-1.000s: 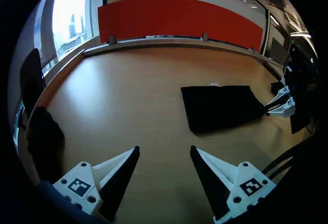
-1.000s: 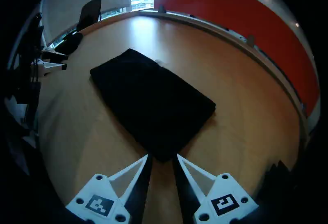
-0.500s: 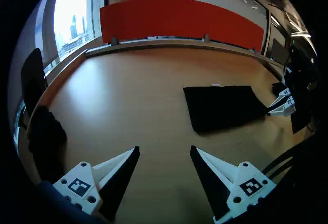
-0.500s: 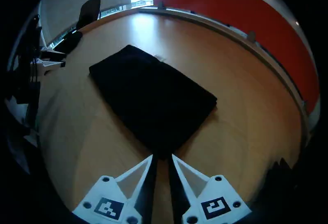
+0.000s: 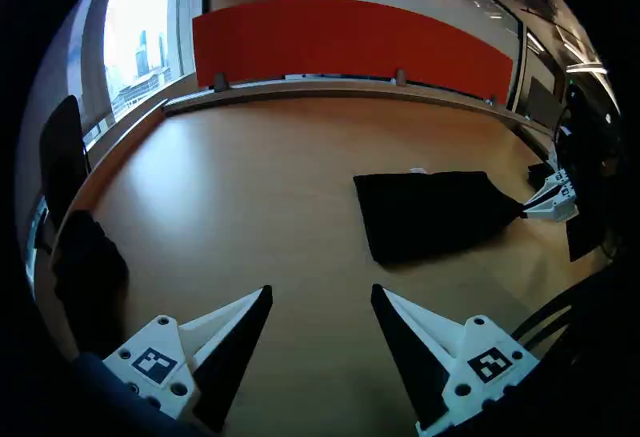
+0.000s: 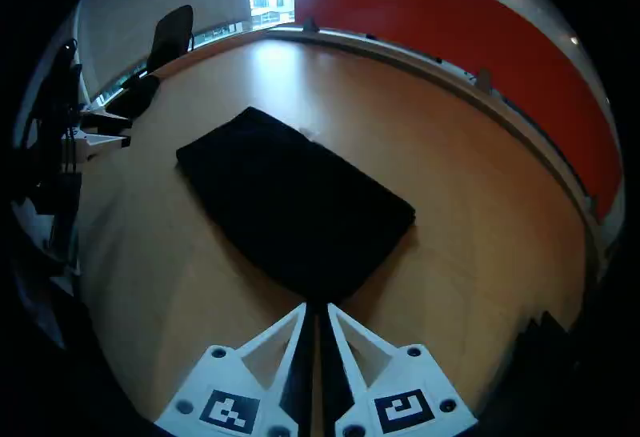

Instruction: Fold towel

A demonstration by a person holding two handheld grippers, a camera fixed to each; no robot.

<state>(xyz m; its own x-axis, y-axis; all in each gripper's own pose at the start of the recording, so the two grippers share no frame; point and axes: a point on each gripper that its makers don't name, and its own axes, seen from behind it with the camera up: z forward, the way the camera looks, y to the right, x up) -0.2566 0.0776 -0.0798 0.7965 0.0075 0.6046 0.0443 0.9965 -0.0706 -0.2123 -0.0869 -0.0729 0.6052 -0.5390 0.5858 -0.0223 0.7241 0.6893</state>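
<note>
Right gripper pinches nearly closed on the near corner of the towel, which spreads ahead of it on the table; left gripper gapes wide, empty, towel well ahead-right.

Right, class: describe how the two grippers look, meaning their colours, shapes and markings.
Both the left gripper and the right gripper have two white, wedge-shaped fingers tapering to points, with black inner faces. Each finger base carries a square black-and-white marker ringed by small screw holes.
</note>
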